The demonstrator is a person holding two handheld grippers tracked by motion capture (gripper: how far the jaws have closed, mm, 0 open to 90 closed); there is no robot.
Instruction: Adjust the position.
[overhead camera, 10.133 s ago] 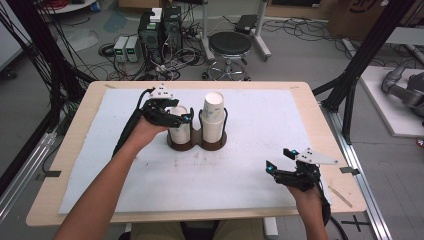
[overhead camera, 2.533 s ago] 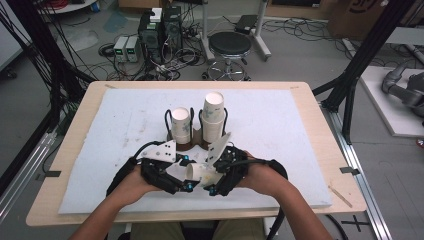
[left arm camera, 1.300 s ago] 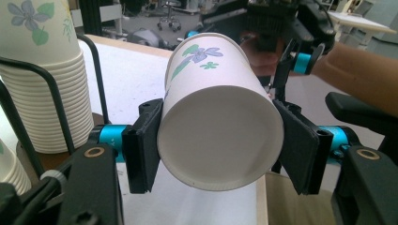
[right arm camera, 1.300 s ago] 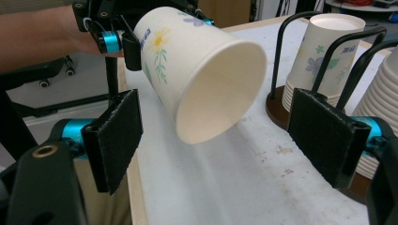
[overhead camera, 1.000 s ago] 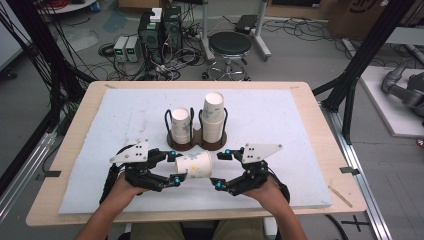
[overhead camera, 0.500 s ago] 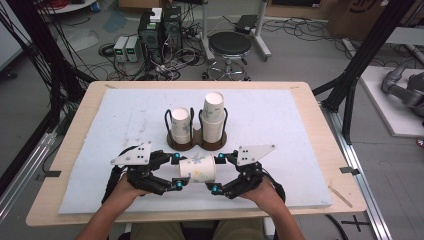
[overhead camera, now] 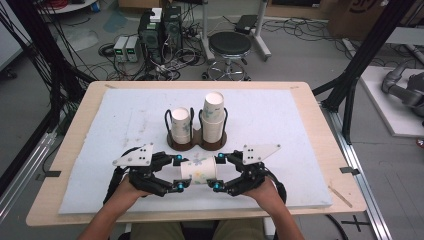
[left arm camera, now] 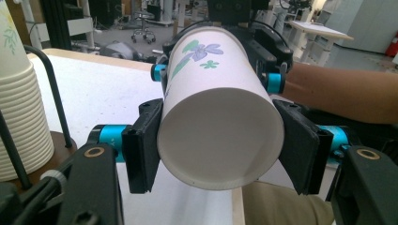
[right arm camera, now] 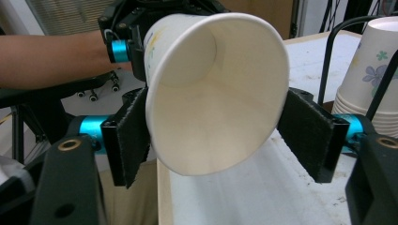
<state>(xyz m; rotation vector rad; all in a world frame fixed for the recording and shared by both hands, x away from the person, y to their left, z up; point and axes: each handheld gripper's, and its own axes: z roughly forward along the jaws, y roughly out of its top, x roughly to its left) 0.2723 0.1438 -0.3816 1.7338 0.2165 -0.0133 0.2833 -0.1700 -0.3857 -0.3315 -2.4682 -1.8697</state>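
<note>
A white paper cup (overhead camera: pixel 198 170) with a floral print lies on its side just above the mat, near the table's front edge, held between both grippers. My left gripper (overhead camera: pixel 178 173) is shut on its base end. In the left gripper view that flat base (left arm camera: pixel 220 136) faces me between the pads. My right gripper (overhead camera: pixel 218 172) is shut on the mouth end. The right gripper view looks into the open cup (right arm camera: pixel 211 108), with a pad on each side of the rim.
Behind the grippers stands a brown two-slot cup holder (overhead camera: pixel 196 144) with wire hoops. It carries a short stack of cups (overhead camera: pixel 181 125) on the left and a taller stack (overhead camera: pixel 213 117) on the right. A white foam mat (overhead camera: pixel 125 115) covers the wooden table.
Ten seconds ago my left gripper was at the holder and my right gripper stood apart at the front right. Both have since met on one cup. It has barely moved over the last second.
</note>
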